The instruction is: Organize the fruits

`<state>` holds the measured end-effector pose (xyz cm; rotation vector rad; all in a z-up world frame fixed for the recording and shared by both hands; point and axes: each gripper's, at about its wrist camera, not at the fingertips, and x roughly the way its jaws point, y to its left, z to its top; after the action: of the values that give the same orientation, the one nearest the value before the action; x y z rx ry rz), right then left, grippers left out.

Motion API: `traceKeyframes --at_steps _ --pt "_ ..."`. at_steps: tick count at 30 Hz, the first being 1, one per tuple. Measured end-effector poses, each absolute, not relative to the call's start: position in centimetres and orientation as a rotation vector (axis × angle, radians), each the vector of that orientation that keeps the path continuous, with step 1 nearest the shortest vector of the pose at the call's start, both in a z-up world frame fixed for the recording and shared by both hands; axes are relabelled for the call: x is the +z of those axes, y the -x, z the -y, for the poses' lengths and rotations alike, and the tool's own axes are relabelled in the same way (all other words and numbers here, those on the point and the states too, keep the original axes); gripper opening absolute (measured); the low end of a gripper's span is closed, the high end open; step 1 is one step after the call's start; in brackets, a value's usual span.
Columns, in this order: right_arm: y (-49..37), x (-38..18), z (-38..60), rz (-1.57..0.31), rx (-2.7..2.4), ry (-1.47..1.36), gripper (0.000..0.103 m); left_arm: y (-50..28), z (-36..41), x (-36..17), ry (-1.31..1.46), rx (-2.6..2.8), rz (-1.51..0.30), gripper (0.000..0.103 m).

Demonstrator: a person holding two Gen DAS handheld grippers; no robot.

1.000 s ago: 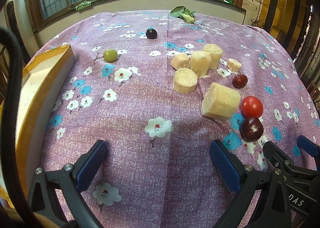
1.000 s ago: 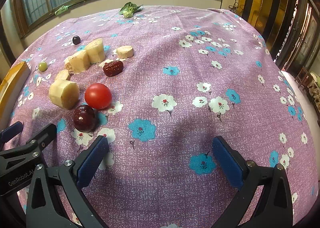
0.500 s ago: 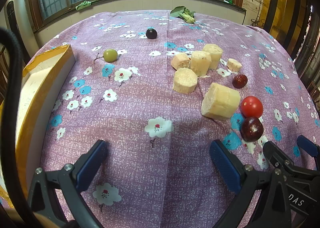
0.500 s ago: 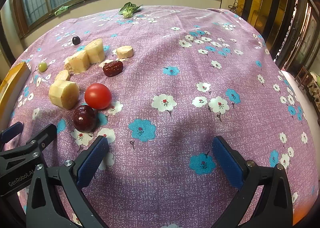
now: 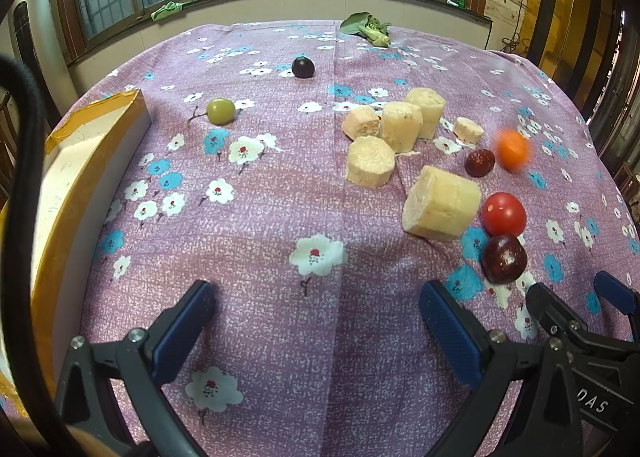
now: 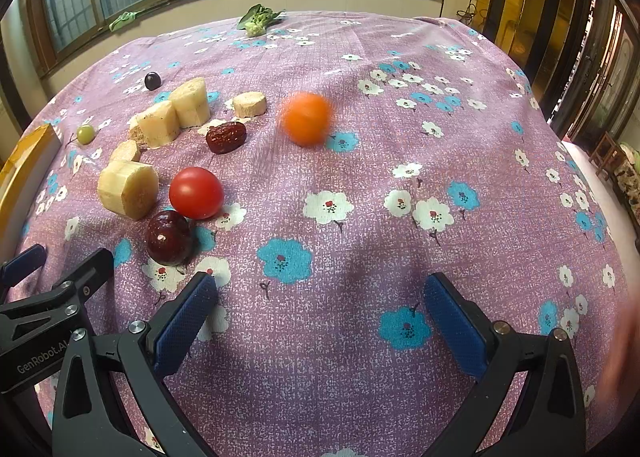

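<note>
Fruit lies scattered on the purple flowered tablecloth (image 5: 280,193). Several pale banana chunks (image 5: 440,207) cluster at centre right, with a red tomato (image 5: 503,213), a dark plum (image 5: 503,259) and a wrinkled red date (image 5: 479,162) beside them. A blurred orange fruit (image 6: 306,118) shows past the date; it is also the orange fruit (image 5: 512,149) in the left wrist view. A green grape (image 5: 220,111) and a dark grape (image 5: 303,67) lie farther back. My left gripper (image 5: 316,317) and right gripper (image 6: 320,313) both stand open over bare cloth, holding nothing.
A yellow-rimmed white box (image 5: 72,161) lies along the left edge of the table. A leafy green vegetable (image 5: 368,28) rests at the far edge below the windows. A blurred pinkish shape (image 6: 624,341) shows at the right rim of the right wrist view.
A blurred orange fruit has appeared on the cloth beyond the date, in motion. A blurred pinkish shape now shows at the right edge of the right wrist view. Both grippers have stayed still and open.
</note>
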<state>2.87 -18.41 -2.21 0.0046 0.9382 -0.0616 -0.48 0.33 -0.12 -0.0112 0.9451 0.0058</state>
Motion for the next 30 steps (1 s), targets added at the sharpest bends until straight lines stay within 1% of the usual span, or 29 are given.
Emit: traceKeyframes --at_steps 21,30 --pt "-2.80 -2.21 18.42 -0.938 -0.068 -0.007 0.103 0.50 -0.32 -0.10 0.012 0.007 -0.945 0.103" --pt "-3.29 -1.92 18.30 -1.031 -0.089 -0.028 0.103 0.49 -0.59 -0.09 0.014 0.011 -0.946 0.103"
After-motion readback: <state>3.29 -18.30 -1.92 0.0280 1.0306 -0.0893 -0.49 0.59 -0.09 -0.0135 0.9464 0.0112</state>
